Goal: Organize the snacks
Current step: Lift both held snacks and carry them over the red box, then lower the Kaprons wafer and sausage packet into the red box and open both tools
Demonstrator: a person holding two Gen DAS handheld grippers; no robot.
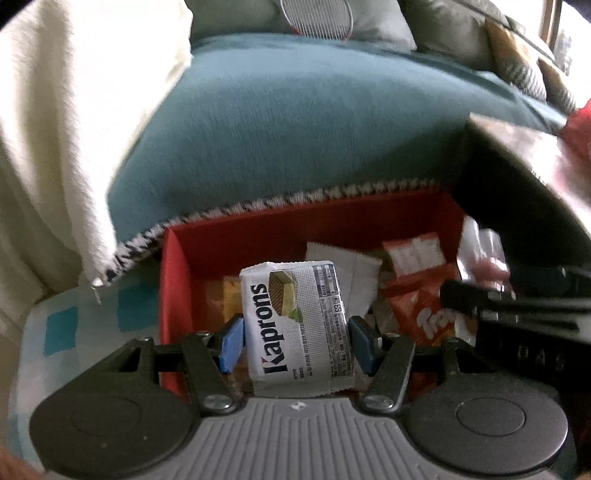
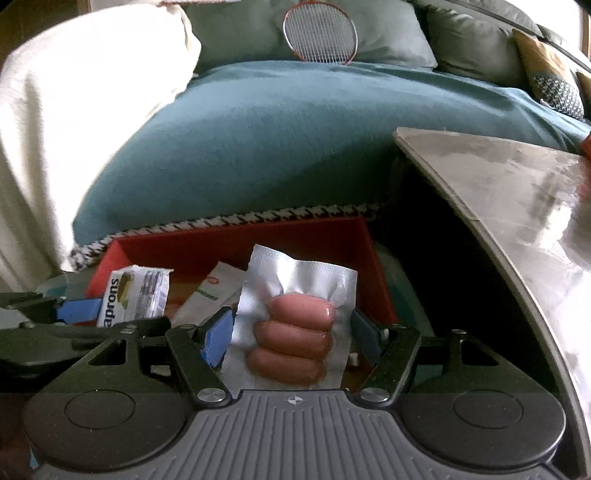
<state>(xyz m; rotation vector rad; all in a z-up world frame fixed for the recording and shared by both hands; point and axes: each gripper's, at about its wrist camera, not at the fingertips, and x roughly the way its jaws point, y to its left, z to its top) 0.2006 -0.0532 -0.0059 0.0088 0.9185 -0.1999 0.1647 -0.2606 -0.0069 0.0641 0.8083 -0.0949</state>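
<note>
The Kaprons wafer packet [image 1: 299, 321], white and grey with the brand in bold black letters, a picture of a layered wafer and a column of fine print too small to read, was pinched between the blue pads of the left gripper [image 1: 295, 339] above the red box [image 1: 171, 280]. The sausage packet [image 2: 295, 325], three pink sausages sealed in silvery film with no writing showing, was clamped in the right gripper [image 2: 293, 332] over the same box [image 2: 373, 266]. The left wrist view alone showed the box's contents: an orange bag [image 1: 424, 310] with white lettering beginning "Tr", a smaller red-and-white packet [image 1: 413, 251] and a white sachet [image 1: 343, 262]. The right wrist view alone showed the grey tabletop [image 2: 498, 192] clearly and the badminton racket [image 2: 320, 33] whole against the cushions; there the wafer packet [image 2: 135, 295] read only "aprons". Both views took in the teal blanket [image 1: 295, 140] behind the box.
</note>
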